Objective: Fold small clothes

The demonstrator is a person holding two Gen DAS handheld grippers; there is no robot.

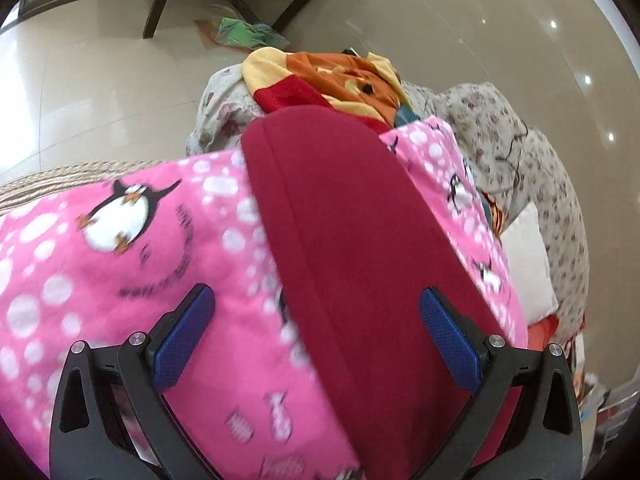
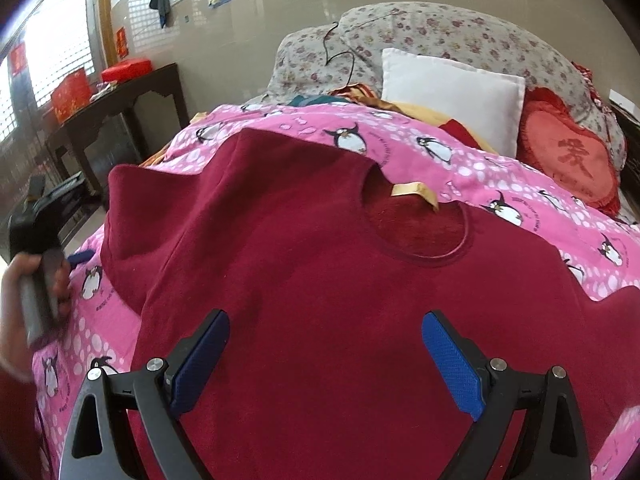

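A dark red fleece top [image 2: 304, 280] lies spread flat on a pink penguin-print blanket [image 2: 532, 184], neck hole and tan label facing up. My right gripper [image 2: 326, 354] is open and empty, hovering over the top's chest. In the left wrist view one red sleeve [image 1: 340, 240] stretches away across the blanket [image 1: 100, 264]. My left gripper [image 1: 316, 340] is open and empty over the sleeve's near part. The left gripper also shows in the right wrist view [image 2: 78, 258], held by a hand at the bed's left edge beside the sleeve end.
A heap of orange, yellow and red clothes [image 1: 332, 84] lies beyond the sleeve. A floral quilt [image 2: 440, 32], a white pillow [image 2: 452, 96] and a red heart cushion [image 2: 568, 156] sit at the bed's head. A dark wooden table [image 2: 116, 120] stands to the left.
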